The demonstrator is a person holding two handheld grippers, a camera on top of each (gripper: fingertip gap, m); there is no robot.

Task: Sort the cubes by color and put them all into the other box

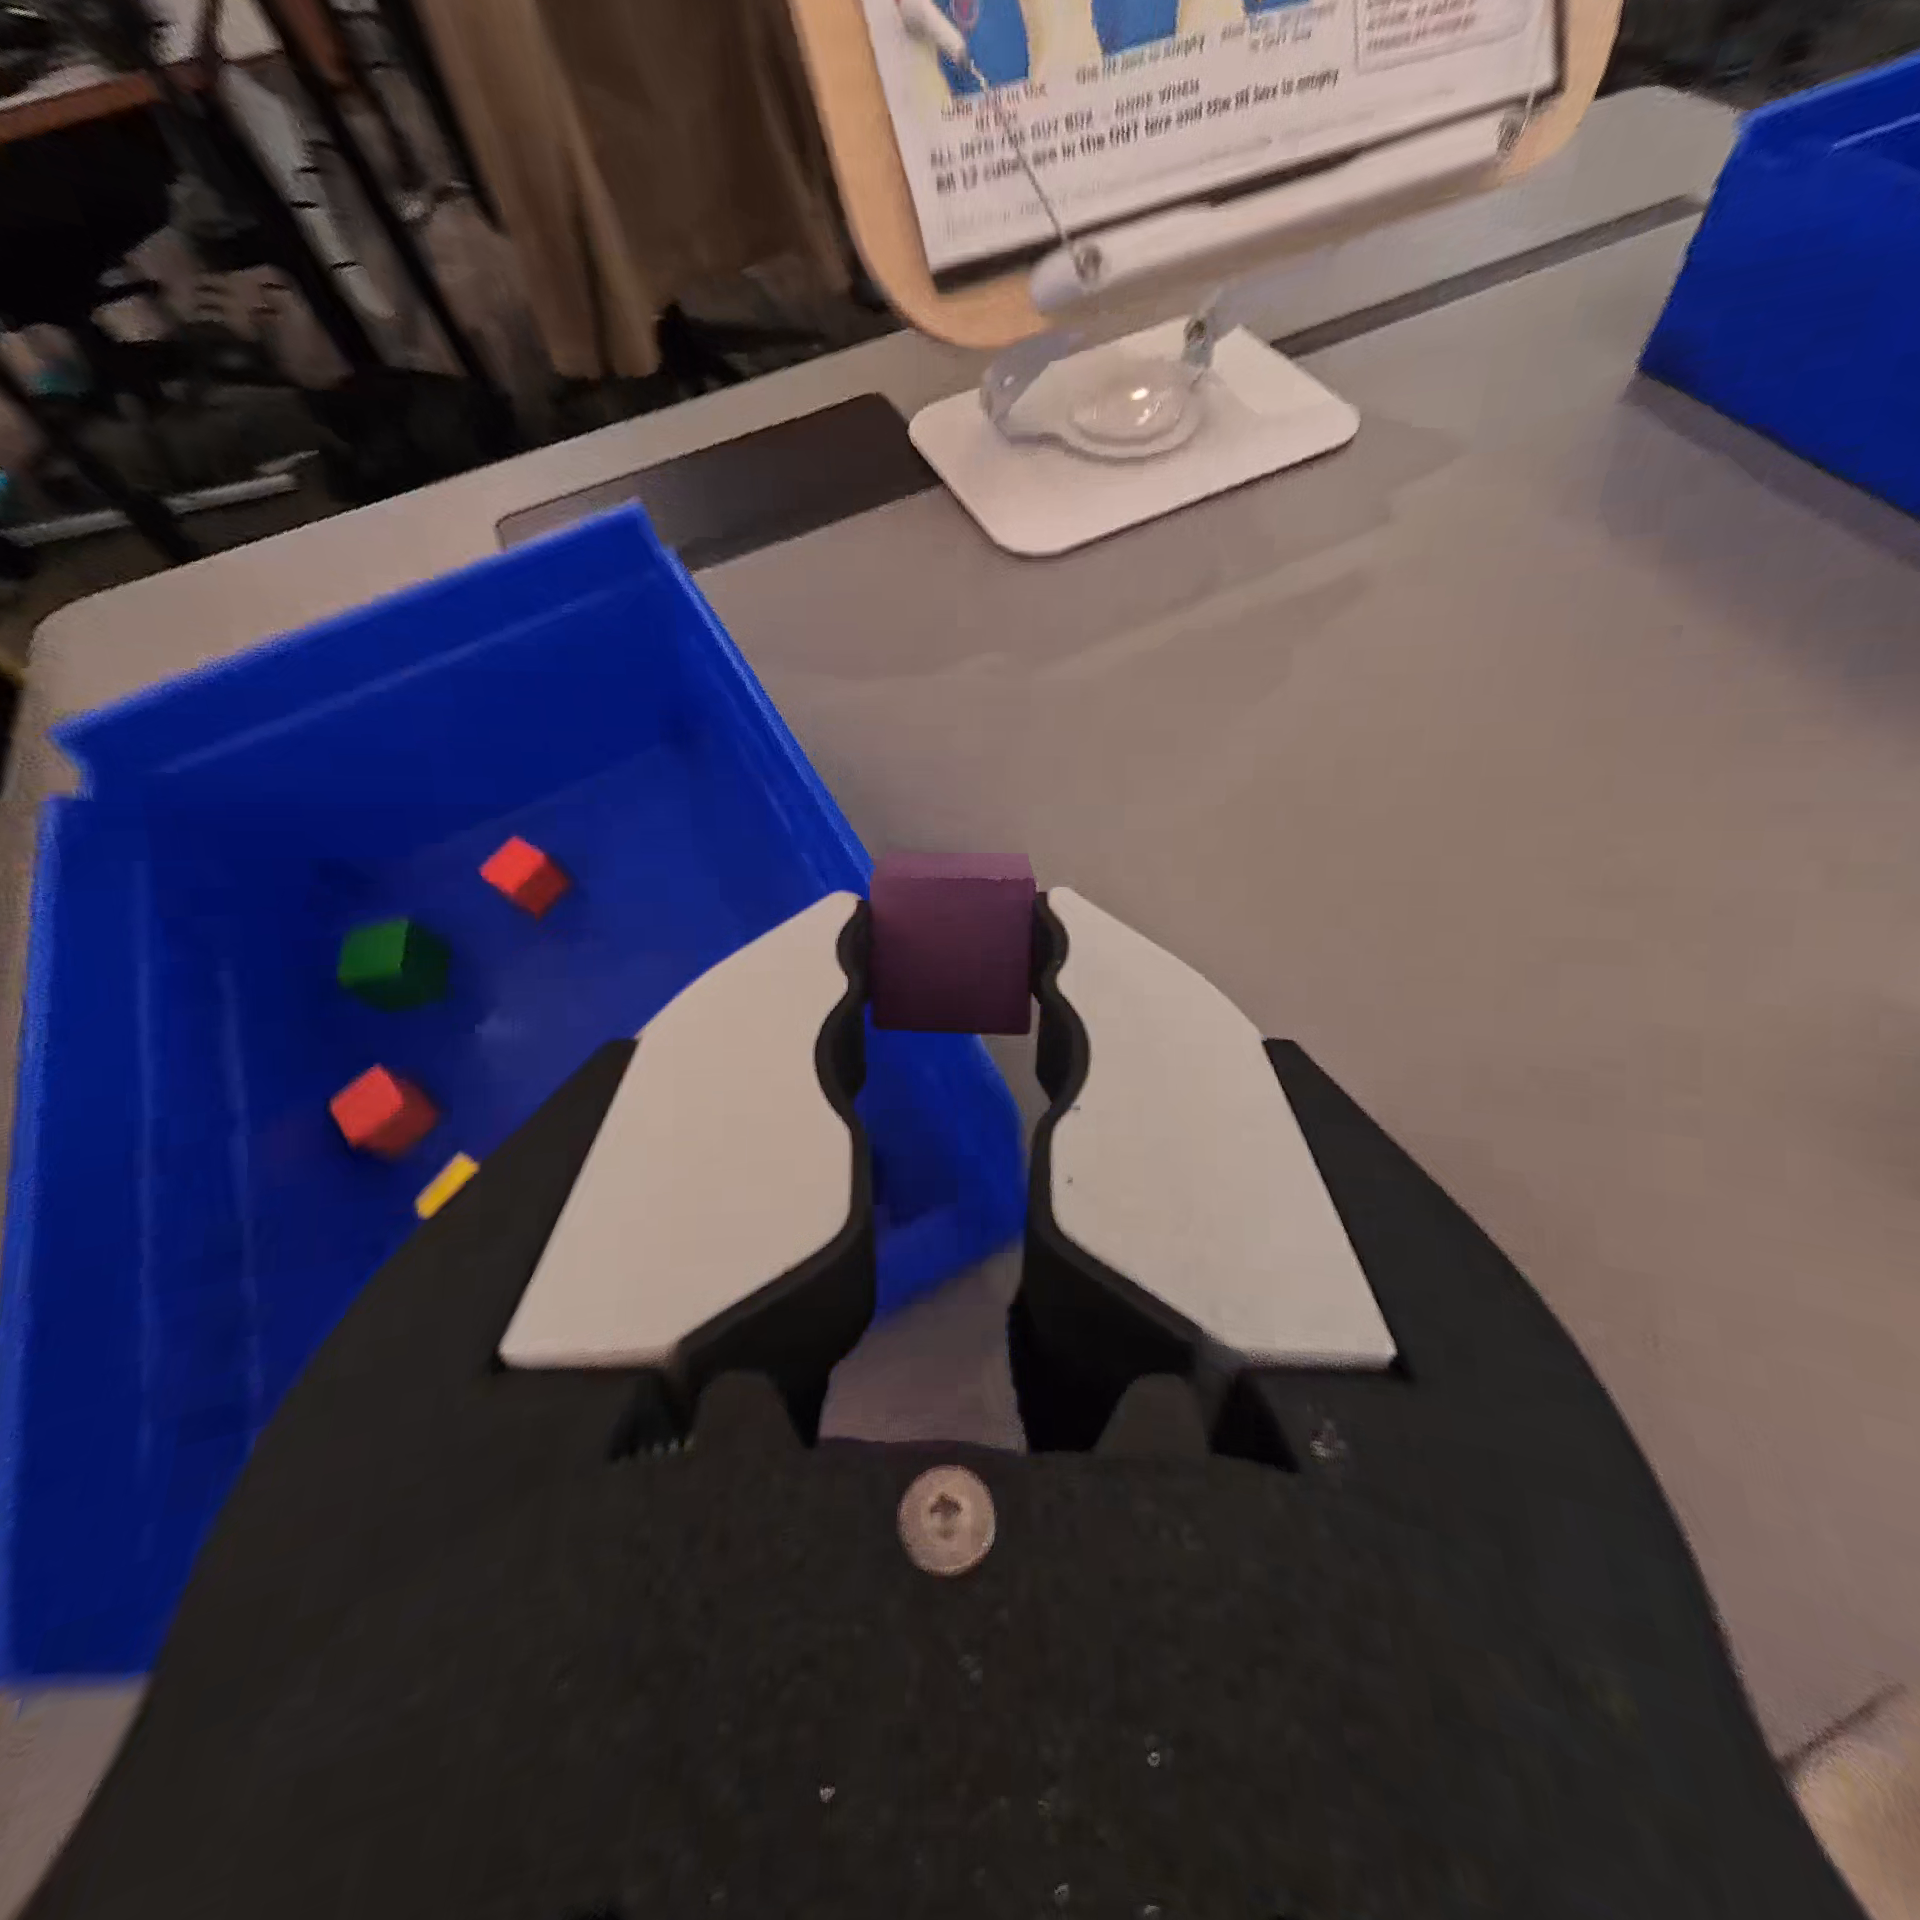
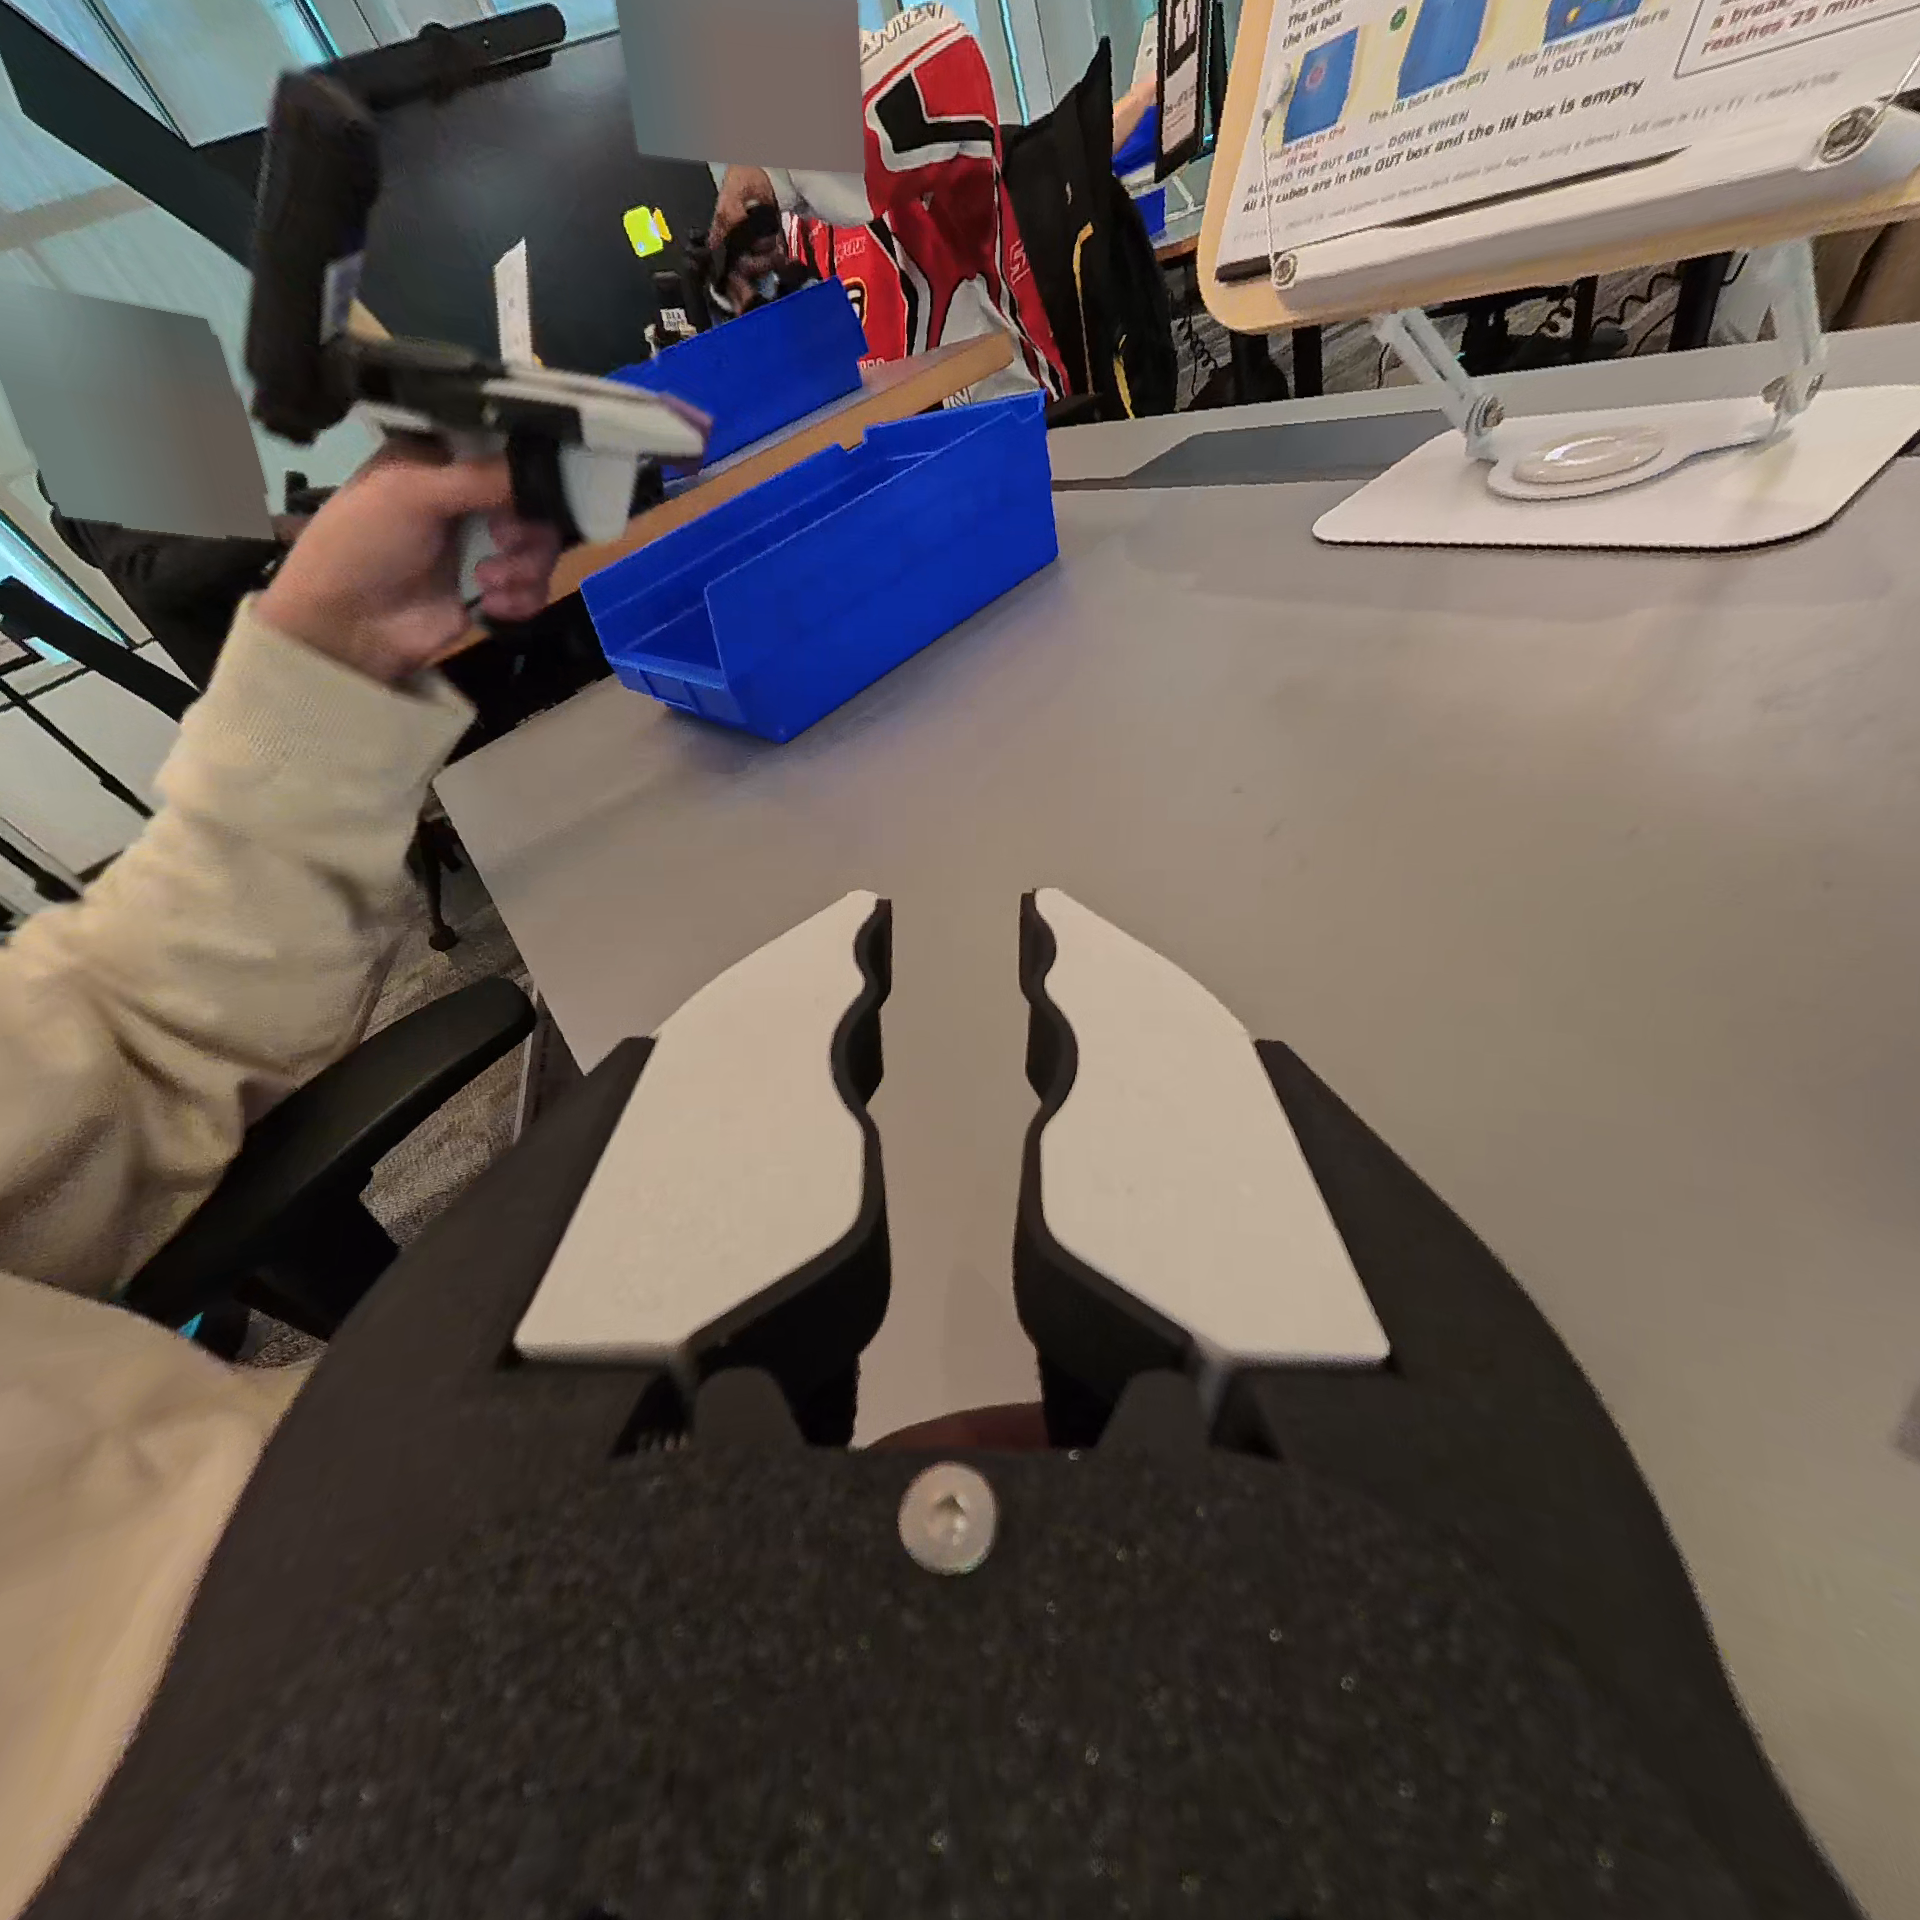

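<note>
Left gripper [image 1: 951,940] is pinching a purple cube [image 1: 951,951] right at its fingertips, jaws closed on two opposite faces, the cube sitting square and level. It is hanging above the near right wall of the source bin [image 1: 727,727], which is lying just left of the gripper; two red cubes [image 1: 525,875], a green cube [image 1: 390,961] and a yellow cube [image 1: 447,1184] are lying on its floor. The other box [image 1: 1808,343] is showing far forward-right across the bare worktop [image 1: 1351,831].

Judgement: carry step in hand. Grip is shallow, so keep squeeze steady, travel level and lower inside the other box beside matching colour before letting go.

Right gripper [image 2: 956,914] is holding nothing, jaws partly apart, hovering low over the worktop. Seen from it, the person's left hand [image 2: 416,561] is holding its gripper raised and roughly level, forearm angled up.
</note>
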